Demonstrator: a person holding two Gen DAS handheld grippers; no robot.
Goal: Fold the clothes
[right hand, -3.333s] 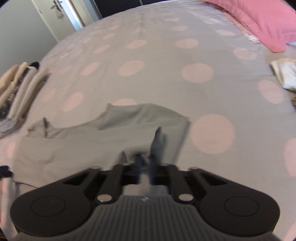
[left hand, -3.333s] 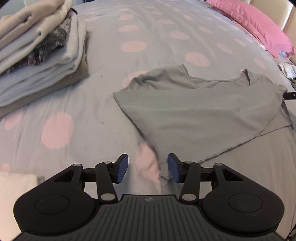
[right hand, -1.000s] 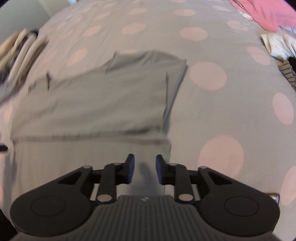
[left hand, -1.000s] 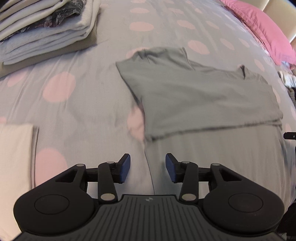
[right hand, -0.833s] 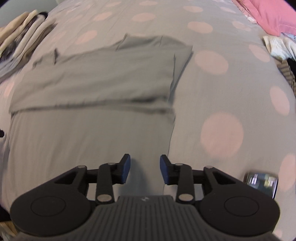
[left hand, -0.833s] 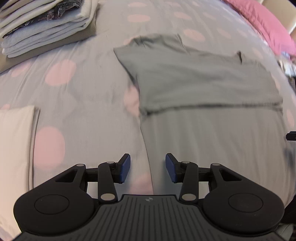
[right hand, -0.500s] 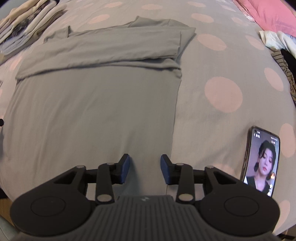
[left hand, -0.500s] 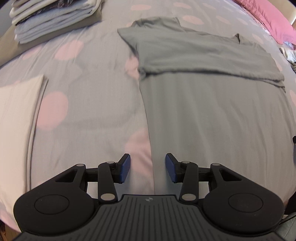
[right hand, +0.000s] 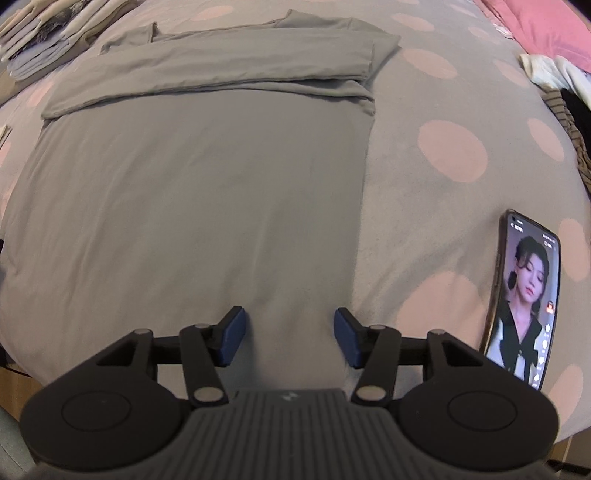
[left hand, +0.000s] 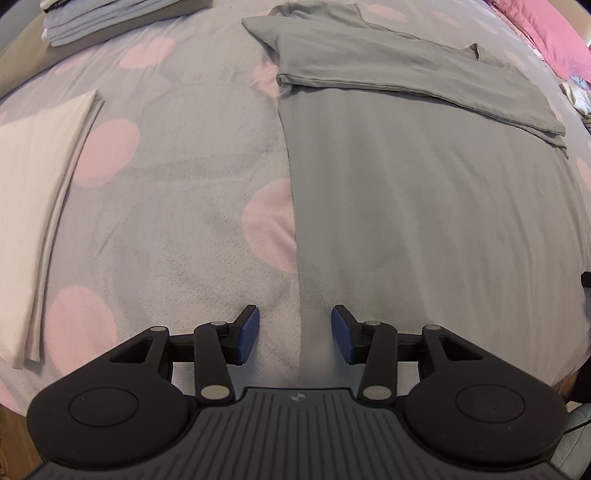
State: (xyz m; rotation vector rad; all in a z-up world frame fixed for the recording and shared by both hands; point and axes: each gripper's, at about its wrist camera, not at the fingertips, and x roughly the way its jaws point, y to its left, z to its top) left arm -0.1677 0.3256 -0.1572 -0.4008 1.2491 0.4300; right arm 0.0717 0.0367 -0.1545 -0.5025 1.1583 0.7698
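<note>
The grey cotton T-shirt (left hand: 424, 184) is now folded at its top. Both hand-held grippers are held empty near the hem: left (left hand: 294, 339) wide, right (right hand: 289, 339) opening.

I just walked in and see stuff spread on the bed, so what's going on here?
A person with a gripper in each hand is folding a grey garment spread on a polka-dot bedspread. Its far end is already folded over. The left gripper hangs open over the garment's near left edge; the right gripper, jaws opening, holds nothing over the near right side. A stack of folded clothes sits beyond, and a phone lies to the right.
</note>
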